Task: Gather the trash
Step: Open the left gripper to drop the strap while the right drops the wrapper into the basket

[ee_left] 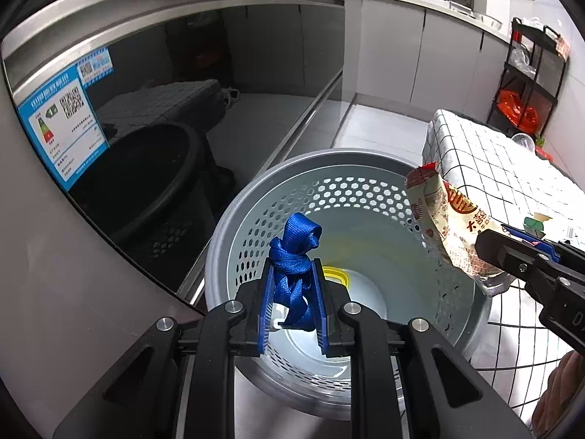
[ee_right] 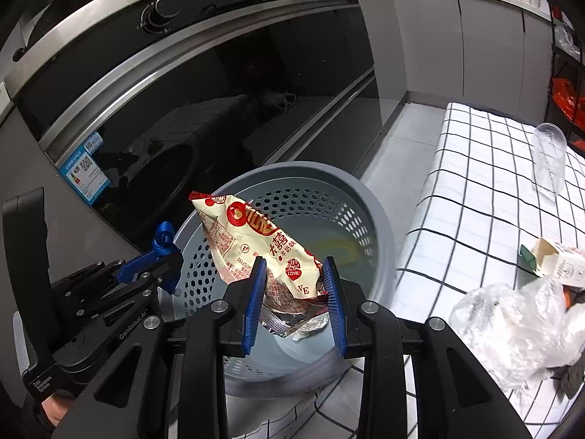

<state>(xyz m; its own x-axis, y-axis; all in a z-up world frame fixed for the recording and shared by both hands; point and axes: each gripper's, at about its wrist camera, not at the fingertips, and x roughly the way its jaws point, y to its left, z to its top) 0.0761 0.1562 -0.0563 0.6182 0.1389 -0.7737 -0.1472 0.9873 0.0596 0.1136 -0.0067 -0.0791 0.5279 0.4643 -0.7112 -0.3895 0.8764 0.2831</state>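
Both loads hang over the grey bin (ee_right: 380, 219) at frame centre, left tongs (ee_left: 294, 274) pinching a knotted blue strap (ee_left: 294, 252), right tongs (ee_right: 294, 274) clamping a snack wrapper (ee_right: 256, 241); next, probably, release both.

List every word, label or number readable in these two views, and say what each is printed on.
"LOVE": red badge on the cream-and-red snack wrapper held in the right hand-held gripper.
"GenRobot.AI": black body of the left hand-held gripper.
Wrapper's Chinese characters: large but not transcribed.
Blue energy label with QR codes on the dark glass appliance door: too small.
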